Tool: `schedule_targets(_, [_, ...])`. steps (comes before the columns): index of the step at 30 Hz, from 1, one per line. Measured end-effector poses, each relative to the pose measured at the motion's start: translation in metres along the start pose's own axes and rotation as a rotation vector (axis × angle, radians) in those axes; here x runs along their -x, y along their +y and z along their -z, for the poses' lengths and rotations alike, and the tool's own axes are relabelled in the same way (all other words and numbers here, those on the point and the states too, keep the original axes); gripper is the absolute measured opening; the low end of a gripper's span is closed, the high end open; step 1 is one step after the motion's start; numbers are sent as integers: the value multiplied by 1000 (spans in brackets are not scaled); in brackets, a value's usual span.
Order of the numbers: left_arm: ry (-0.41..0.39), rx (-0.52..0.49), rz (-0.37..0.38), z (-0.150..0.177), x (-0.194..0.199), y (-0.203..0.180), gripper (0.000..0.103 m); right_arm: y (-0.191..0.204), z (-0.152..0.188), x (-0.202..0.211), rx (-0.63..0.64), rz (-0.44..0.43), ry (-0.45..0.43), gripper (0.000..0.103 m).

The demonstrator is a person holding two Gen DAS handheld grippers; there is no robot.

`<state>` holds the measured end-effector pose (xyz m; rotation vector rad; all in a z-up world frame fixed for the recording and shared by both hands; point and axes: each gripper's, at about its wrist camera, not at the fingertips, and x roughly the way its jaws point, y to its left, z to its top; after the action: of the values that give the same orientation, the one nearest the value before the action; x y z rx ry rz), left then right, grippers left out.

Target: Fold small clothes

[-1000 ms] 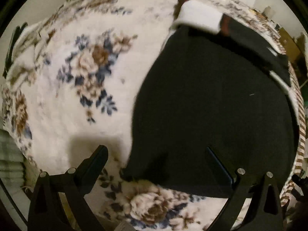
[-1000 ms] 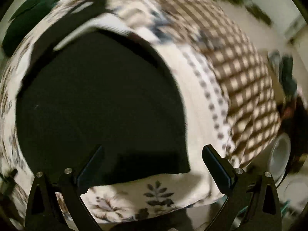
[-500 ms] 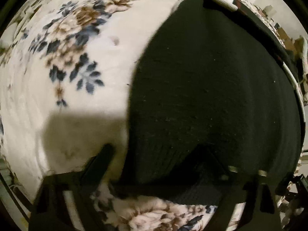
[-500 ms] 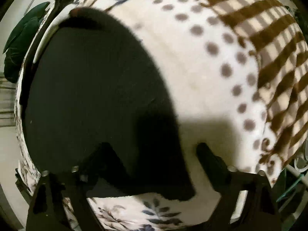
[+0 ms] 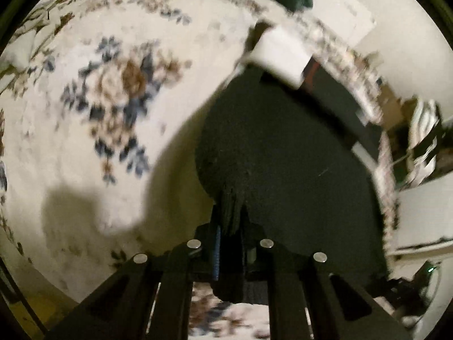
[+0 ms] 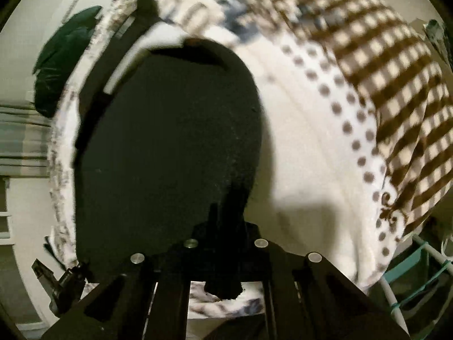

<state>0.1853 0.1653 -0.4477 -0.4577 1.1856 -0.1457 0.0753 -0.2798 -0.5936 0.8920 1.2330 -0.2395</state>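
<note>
Pinching the near hem of the small black knit garment (image 5: pixel 283 153) on both sides, I have it held at two corners so it can be folded evenly. It lies spread on a cream fleece blanket with blue and brown flowers (image 5: pixel 113 90) that covers a bed.

On the left, my left gripper (image 5: pixel 230 226) has just been closing, and its jaws are now clamped on a bunched fold of the black fabric at the garment's near left corner. The cloth puckers up into the jaws and that corner looks raised off the blanket, with a shadow beneath it. At the far end of the garment sits a white band (image 5: pixel 279 56), probably a waistband or trim.

On the right, my right gripper (image 6: pixel 226 212) has likewise just been closing, and its jaws grip the near right corner of the same garment (image 6: pixel 170 141), the fabric drawn to a peak between them. Beyond it the blanket's dotted border and brown checked edge (image 6: pixel 396 85) hang over the bedside.

Holding both corners, I judge the next step is carrying this hem towards the white band.
</note>
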Motion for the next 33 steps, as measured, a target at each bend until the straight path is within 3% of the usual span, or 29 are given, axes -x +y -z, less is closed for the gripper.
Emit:
schedule_targets(4, [-70, 8, 66, -48, 22, -29, 7, 28, -23, 37, 12, -55, -28, 9])
schedule_targets(8, [-129, 6, 96, -113, 22, -65, 7, 73, -74, 69, 23, -129, -67, 9])
schedule_targets(12, [-184, 6, 101, -174, 10, -96, 7, 125, -148, 75, 41, -180, -103, 9])
schedule_targets(15, [-216, 9, 91, -225, -14, -121, 7, 156, -208, 71, 75, -171, -144, 9])
schedule_targets(20, [-219, 18, 49, -304, -77, -150, 7, 195, -319, 40, 74, -161, -194, 9])
schedule_targets(26, [-122, 36, -87, -362, -177, -153, 8, 251, -432, -45, 107, -79, -176, 9])
schedule_targets(29, [-48, 127, -97, -373, -211, -130, 12, 260, -460, -80, 87, -64, -147, 9])
schedule_targets(32, [-35, 177, -70, -375, -219, -120, 17, 260, -481, -116, 33, -96, -75, 12])
schedule_targets(33, [-41, 178, -60, -375, -218, -120, 24, 259, -485, -124, 32, -101, -69, 13])
